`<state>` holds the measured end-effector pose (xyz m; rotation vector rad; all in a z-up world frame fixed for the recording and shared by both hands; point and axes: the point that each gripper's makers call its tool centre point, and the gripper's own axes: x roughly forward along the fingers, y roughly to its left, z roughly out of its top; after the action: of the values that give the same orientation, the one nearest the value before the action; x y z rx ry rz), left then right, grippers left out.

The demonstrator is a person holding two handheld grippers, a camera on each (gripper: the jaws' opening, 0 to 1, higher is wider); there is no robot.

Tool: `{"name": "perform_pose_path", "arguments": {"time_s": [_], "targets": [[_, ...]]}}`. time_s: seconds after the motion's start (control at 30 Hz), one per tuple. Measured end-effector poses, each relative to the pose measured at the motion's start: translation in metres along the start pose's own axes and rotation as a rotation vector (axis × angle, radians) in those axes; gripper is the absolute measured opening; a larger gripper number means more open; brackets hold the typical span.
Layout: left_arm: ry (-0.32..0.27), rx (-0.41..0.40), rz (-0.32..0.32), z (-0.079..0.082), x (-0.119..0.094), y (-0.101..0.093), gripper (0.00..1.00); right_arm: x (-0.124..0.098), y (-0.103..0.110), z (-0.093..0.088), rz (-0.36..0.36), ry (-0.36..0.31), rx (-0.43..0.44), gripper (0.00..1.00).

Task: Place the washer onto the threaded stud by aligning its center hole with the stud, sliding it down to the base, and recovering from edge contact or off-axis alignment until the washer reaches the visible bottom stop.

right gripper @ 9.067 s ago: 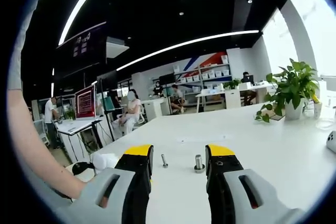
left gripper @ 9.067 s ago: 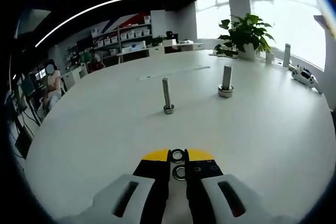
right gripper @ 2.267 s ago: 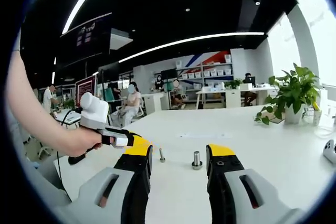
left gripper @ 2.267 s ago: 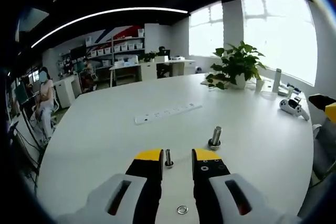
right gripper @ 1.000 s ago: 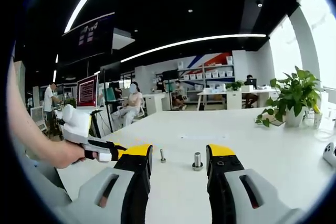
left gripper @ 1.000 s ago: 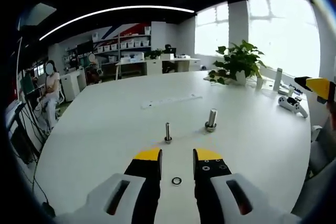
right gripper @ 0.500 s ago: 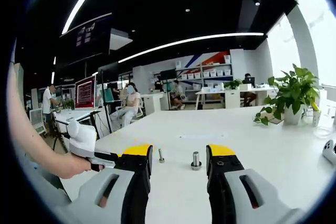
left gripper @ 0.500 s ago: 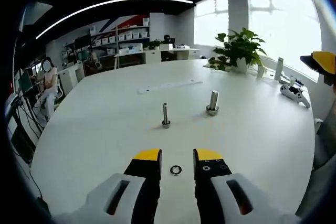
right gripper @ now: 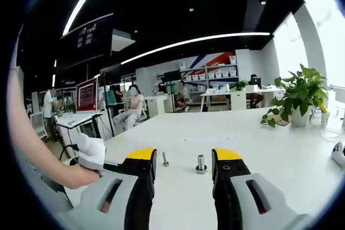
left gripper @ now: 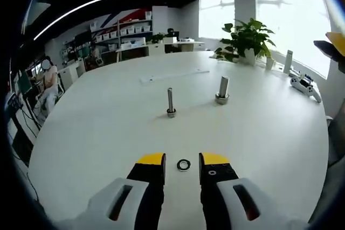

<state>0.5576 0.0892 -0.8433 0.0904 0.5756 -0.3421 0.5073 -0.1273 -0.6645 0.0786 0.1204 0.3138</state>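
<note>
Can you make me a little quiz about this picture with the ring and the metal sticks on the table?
1. True or false: the washer already sits on the thin stud.
2. The left gripper's jaws are: A) shut on the washer, B) open, with the washer lying between their tips.
3. In the left gripper view, which side of the thin stud is the thick stud on?

Key: 1 false, it lies flat on the table. 2 B. 3 the right side.
</note>
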Motion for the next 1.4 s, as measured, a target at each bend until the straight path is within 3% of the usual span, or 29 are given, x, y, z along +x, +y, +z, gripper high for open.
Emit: {"name": "perform_pose_path", "arguments": {"time_s": [0.23, 0.47, 1.4], "targets": [[0.050, 0.013, -0.003, -0.014, 0.011, 0.000, 0.21, -0.001, -0.004, 0.001, -0.011, -0.002, 0.009, 0.43], [0.063, 0.013, -0.003, -0.019, 0.017, 0.000, 0.20, 0.000, -0.003, -0.001, -0.010, 0.003, 0.011, 0.43], [-0.026, 0.042, 0.013, -0.018, 0.011, -0.004, 0.10, -0.001, -0.004, 0.001, -0.011, -0.003, 0.019, 0.43]]}}
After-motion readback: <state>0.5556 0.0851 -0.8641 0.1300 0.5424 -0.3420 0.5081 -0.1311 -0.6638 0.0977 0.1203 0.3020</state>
